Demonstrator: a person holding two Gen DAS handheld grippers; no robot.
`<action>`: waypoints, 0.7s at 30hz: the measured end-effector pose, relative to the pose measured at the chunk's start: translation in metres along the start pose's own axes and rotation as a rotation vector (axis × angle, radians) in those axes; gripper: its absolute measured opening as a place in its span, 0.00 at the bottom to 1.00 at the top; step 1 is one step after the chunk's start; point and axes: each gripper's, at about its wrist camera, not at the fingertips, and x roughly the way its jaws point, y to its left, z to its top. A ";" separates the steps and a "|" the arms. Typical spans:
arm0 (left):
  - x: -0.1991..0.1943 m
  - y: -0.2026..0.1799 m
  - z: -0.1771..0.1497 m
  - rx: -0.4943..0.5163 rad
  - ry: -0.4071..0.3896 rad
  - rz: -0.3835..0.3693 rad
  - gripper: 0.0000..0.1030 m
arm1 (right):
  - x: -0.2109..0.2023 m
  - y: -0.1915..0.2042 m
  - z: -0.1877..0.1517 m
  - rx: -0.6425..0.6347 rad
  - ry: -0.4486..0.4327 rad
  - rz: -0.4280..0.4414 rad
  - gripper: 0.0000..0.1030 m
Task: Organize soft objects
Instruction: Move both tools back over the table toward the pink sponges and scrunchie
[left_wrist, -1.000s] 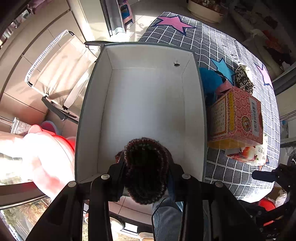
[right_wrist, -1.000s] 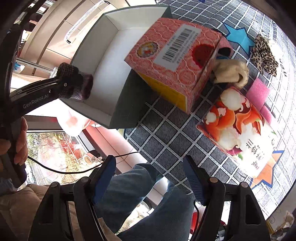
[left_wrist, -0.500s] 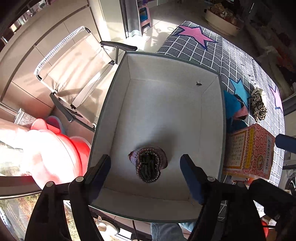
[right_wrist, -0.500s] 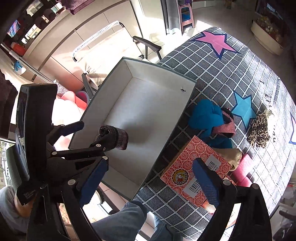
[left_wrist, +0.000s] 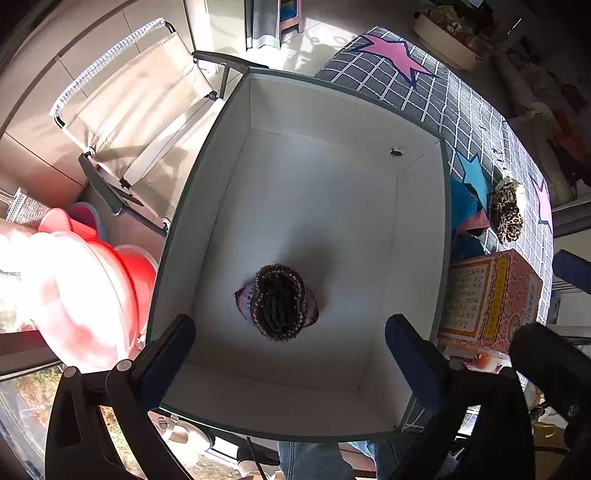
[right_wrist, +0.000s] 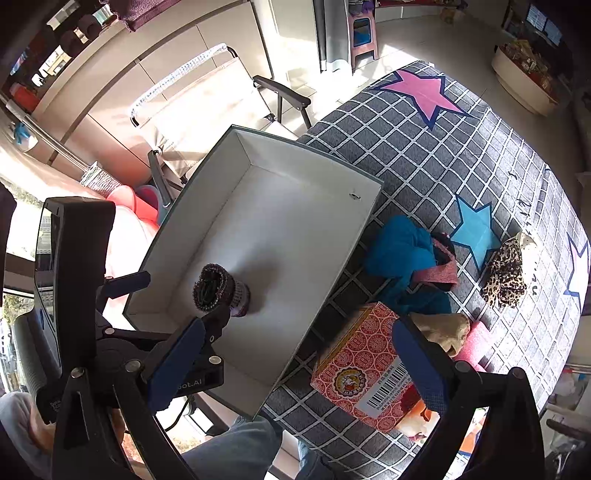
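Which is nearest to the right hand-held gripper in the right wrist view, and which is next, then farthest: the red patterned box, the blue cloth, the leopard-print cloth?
From the right hand-held gripper:
1. Red patterned box, just below it, between the fingers.
2. Blue cloth, beyond the box, beside the white bin.
3. Leopard-print cloth, farthest, toward the right.

My tool's pads (left_wrist: 173, 350) are dark blue on black arms. The box (left_wrist: 421, 229) is white inside with a grey-green rim; the knitted roll (left_wrist: 280, 306) in it is dark brown and maroon. Beside the box, the surface (right_wrist: 388, 155) wears grey-and-white check with pink and blue stars.
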 end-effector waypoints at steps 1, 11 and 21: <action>0.000 0.000 0.001 0.000 0.003 -0.012 1.00 | -0.002 -0.003 0.000 0.011 -0.003 0.000 0.99; -0.011 -0.034 0.008 0.059 0.047 -0.121 1.00 | -0.025 -0.087 -0.028 0.217 -0.019 -0.034 0.99; -0.035 -0.115 0.028 0.157 0.052 -0.178 1.00 | -0.005 -0.233 -0.110 0.553 0.094 -0.094 0.99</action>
